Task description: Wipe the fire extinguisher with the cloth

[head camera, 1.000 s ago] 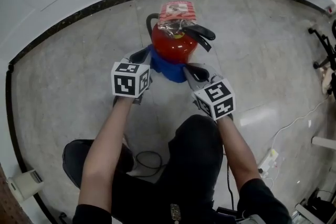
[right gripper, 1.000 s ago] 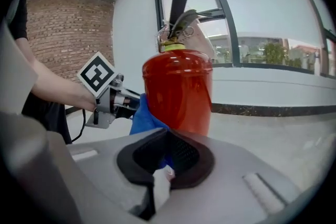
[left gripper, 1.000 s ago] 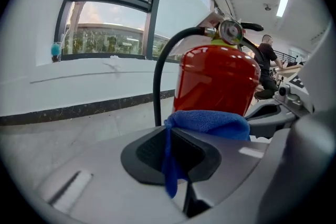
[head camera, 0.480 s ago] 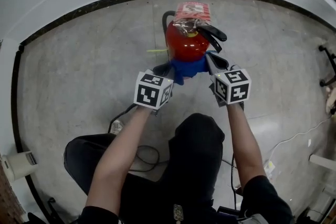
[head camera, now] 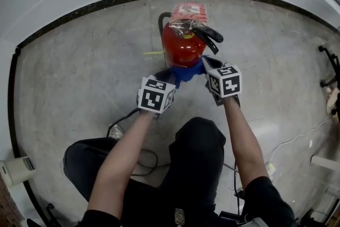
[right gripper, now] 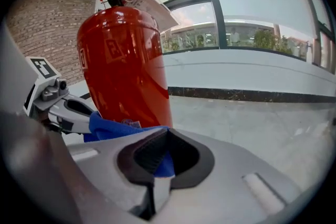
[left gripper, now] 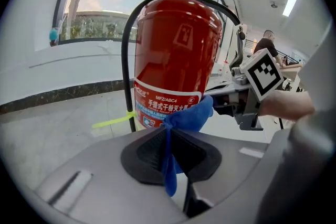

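Note:
A red fire extinguisher (head camera: 182, 46) stands upright on the floor, with black handles, a black hose and a tag on top. A blue cloth (head camera: 185, 72) is stretched against its near side, low on the body. My left gripper (head camera: 166, 76) is shut on the cloth's left end; in the left gripper view the cloth (left gripper: 186, 115) runs from its jaws to the extinguisher (left gripper: 176, 57). My right gripper (head camera: 208, 63) is shut on the right end. In the right gripper view the cloth (right gripper: 113, 127) lies against the red body (right gripper: 125, 68).
A black cable (head camera: 144, 159) lies on the grey floor near the person's legs. A yellow strip (head camera: 150, 52) lies left of the extinguisher. A white wall with a dark skirting (head camera: 106, 1) curves behind it. A white power strip (head camera: 271, 169) sits at the right.
Both grippers have moved closer to the extinguisher and lower, drawing the cloth tighter against its near side. The right gripper has shifted left toward the body.

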Available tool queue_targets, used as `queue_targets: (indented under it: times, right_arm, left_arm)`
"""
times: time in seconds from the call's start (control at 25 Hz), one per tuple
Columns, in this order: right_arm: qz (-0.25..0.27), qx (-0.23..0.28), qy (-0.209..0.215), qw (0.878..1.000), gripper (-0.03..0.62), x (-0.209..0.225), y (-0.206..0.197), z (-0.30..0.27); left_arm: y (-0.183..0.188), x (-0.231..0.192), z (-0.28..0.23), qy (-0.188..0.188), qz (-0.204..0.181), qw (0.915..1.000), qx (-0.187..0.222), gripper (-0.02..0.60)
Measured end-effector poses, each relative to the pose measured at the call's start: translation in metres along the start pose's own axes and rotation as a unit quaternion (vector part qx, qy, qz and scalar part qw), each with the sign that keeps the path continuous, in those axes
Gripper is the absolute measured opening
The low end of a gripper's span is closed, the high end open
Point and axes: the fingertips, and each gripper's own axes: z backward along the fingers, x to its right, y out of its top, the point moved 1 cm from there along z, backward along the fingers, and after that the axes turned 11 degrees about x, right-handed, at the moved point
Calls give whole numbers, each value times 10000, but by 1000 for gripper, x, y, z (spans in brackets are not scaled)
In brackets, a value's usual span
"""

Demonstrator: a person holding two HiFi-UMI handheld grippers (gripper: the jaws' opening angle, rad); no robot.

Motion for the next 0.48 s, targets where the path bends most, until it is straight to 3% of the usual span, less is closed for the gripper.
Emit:
queue_targets:
  times: [0.28,0.48]
  right_arm:
    - [-46,-382,277,9989,6,-20,-38,3]
    - [398,-536,644,9957,6,-46,-46,5]
  left_arm:
    - [-3,-32,-5,220,-147,9996,-84,26]
    - [0,-57,-15,307,-236,9992,-20,26]
